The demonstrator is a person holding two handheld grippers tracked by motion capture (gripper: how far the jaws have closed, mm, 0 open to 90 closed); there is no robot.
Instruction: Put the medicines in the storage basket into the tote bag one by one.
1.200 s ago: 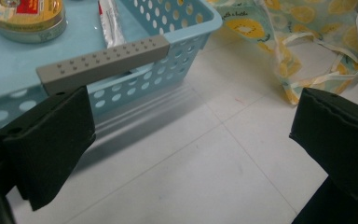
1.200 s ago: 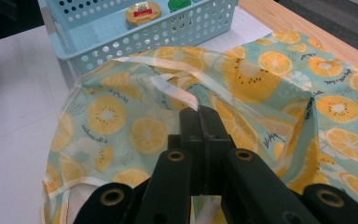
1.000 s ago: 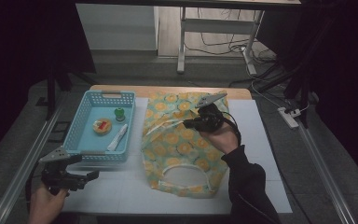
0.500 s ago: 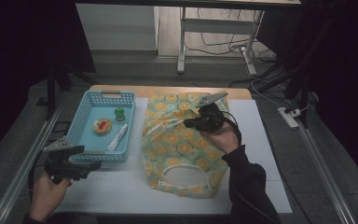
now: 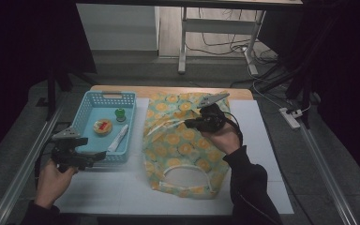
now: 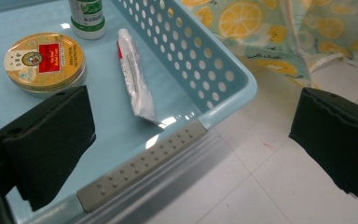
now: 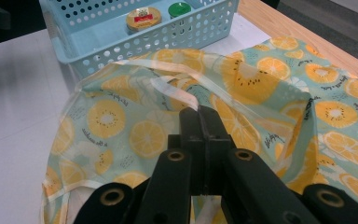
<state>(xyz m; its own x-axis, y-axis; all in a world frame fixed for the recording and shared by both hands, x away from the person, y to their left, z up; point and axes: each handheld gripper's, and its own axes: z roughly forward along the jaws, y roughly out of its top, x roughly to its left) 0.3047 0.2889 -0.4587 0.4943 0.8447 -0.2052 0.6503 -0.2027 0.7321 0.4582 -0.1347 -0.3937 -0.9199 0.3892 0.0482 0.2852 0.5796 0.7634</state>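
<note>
One tin [image 5: 102, 126], one bottle [image 5: 120, 114], one tube [image 5: 118, 138]

The round tin [image 6: 44, 60] in the blue basket [image 6: 223, 77] bears a red label with print too small to read. The green-capped bottle [image 6: 87, 16], white tube [image 6: 135, 77] and lemon-print cloth [image 7: 261, 84] carry lettering, all illegible.
</note>
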